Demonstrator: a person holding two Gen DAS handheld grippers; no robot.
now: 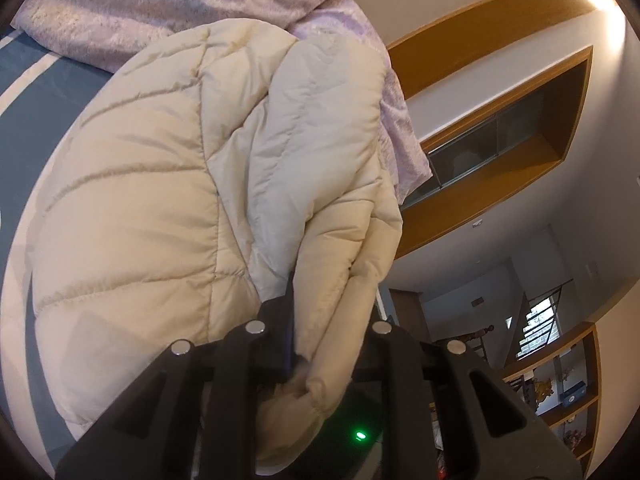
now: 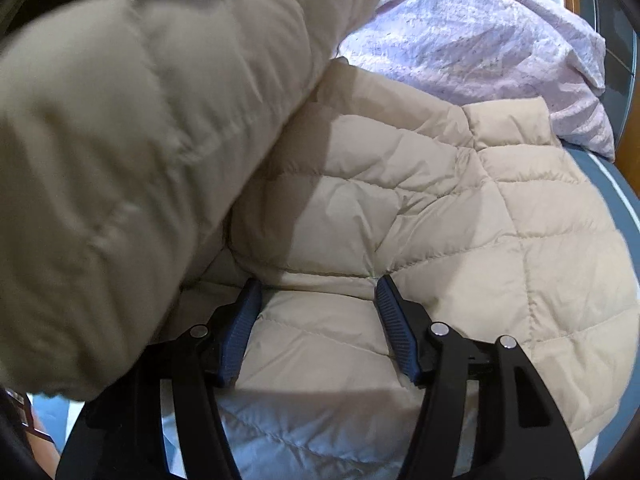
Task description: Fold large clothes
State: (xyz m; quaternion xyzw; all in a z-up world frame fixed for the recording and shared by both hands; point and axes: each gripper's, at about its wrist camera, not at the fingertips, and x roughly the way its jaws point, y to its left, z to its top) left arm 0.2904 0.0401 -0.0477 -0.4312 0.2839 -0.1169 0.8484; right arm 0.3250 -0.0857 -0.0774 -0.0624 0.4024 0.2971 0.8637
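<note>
The left gripper (image 1: 316, 344), fingers clamped on the cream puffer jacket's (image 1: 140, 184) sleeve (image 1: 320, 128), folds it across the body while the right gripper (image 2: 318, 320), fingers apart, hovers over the near panel, so next the sleeve needs laying flat.

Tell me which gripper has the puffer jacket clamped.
The left gripper: its jaws pinch a fold of the cream jacket. The right gripper stands open above the quilting.
</note>
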